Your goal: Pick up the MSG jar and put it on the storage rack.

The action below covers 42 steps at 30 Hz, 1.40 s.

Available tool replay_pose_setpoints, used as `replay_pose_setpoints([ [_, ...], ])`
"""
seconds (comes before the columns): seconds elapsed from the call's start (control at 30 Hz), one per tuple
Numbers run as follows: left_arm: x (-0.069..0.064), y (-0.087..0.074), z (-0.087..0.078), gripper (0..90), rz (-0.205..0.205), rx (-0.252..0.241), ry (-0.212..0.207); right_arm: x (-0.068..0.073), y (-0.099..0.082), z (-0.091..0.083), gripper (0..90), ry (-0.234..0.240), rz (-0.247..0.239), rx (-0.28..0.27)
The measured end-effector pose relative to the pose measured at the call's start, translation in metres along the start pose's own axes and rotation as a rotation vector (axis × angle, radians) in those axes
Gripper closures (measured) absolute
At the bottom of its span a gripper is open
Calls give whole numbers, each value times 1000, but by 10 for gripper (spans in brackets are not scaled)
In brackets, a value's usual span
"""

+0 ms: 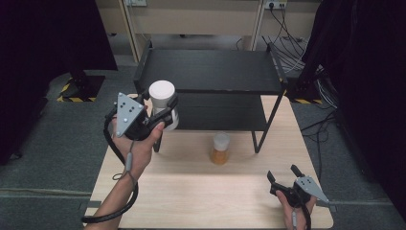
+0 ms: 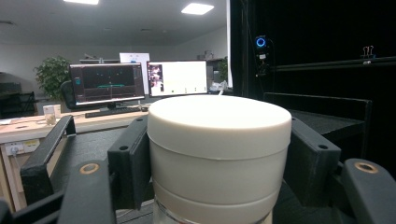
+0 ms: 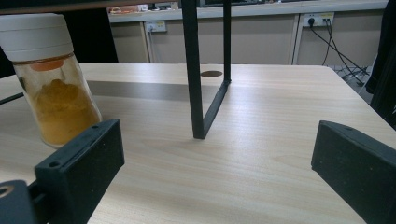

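My left gripper (image 1: 163, 111) is shut on a jar with a white lid (image 1: 162, 91), held in the air at the left end of the black two-tier shelf (image 1: 210, 72). In the left gripper view the white-lidded jar (image 2: 218, 154) sits tight between both black jaws, its lid level with the shelf's top tier. A second jar with a white lid and orange-yellow contents (image 1: 220, 149) stands on the table in front of the shelf. My right gripper (image 1: 283, 173) rests open near the table's front right corner. From the right gripper view the orange jar (image 3: 51, 79) stands left of the shelf leg (image 3: 194, 70).
The light wooden table (image 1: 201, 196) carries the shelf at its far half. Black curtains flank both sides, and cables (image 1: 292, 52) lie on the floor behind right. Monitors (image 2: 140, 81) on a desk show beyond the held jar.
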<state>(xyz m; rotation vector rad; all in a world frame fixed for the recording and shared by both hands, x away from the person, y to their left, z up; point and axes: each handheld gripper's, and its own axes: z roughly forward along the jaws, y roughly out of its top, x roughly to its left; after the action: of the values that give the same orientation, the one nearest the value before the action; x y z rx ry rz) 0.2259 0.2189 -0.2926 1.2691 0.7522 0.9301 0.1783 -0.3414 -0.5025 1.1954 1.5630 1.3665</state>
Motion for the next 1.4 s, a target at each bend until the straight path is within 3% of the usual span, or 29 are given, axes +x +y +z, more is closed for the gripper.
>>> replay_pose_setpoints([
  [0.67,0,20,13,334,10,-1,6,0,0,0,29,2,-4,-2],
  [1.4,6,39,24,335,-14,-2,14,0,0,0,31,1,-1,0],
])
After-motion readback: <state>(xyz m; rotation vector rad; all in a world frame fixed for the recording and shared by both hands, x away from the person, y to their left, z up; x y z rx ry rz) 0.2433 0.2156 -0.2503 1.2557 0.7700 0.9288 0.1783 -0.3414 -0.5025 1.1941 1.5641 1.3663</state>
